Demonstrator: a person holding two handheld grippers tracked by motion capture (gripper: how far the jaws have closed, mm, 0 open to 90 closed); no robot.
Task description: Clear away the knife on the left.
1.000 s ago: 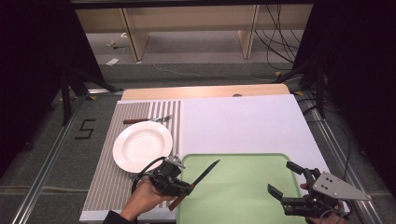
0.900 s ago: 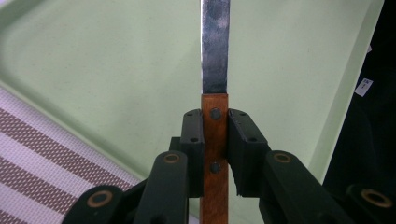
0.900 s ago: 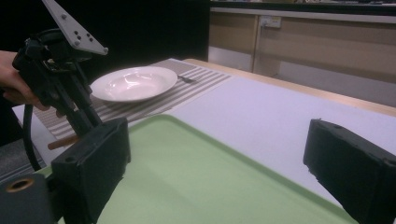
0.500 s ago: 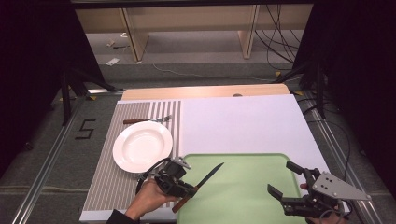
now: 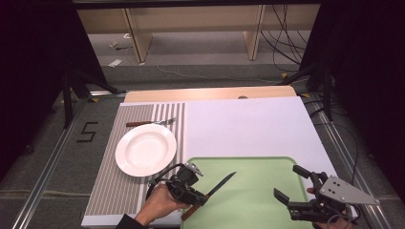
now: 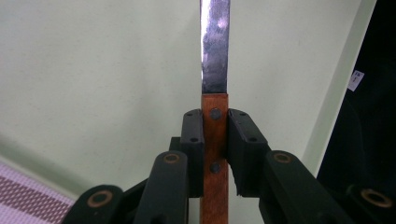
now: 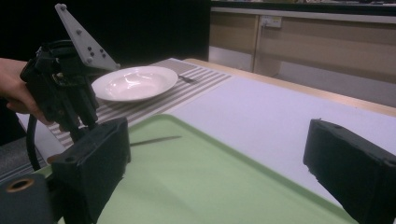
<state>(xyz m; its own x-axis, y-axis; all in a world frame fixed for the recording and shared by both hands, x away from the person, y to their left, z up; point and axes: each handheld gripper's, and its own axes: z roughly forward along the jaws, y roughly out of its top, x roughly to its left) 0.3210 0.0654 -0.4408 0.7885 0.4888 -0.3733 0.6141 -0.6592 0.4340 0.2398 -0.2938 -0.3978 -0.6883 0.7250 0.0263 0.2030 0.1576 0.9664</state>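
Left tongs (image 5: 195,196) clamp the knife (image 5: 216,186) by its handle, shifted slightly over the tray's (image 5: 258,164) near-left corner, ready for placing; right tongs (image 5: 292,185) gape wide, empty.

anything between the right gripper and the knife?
Nothing: in the high view, bare green tray separates the open right gripper from the knife, held in the left gripper.

Knife (image 5: 216,187) with wooden handle, steel blade, lifted over green tray (image 5: 258,171), angled toward its centre

Knife (image 6: 215,56) tip cut off by top edge.
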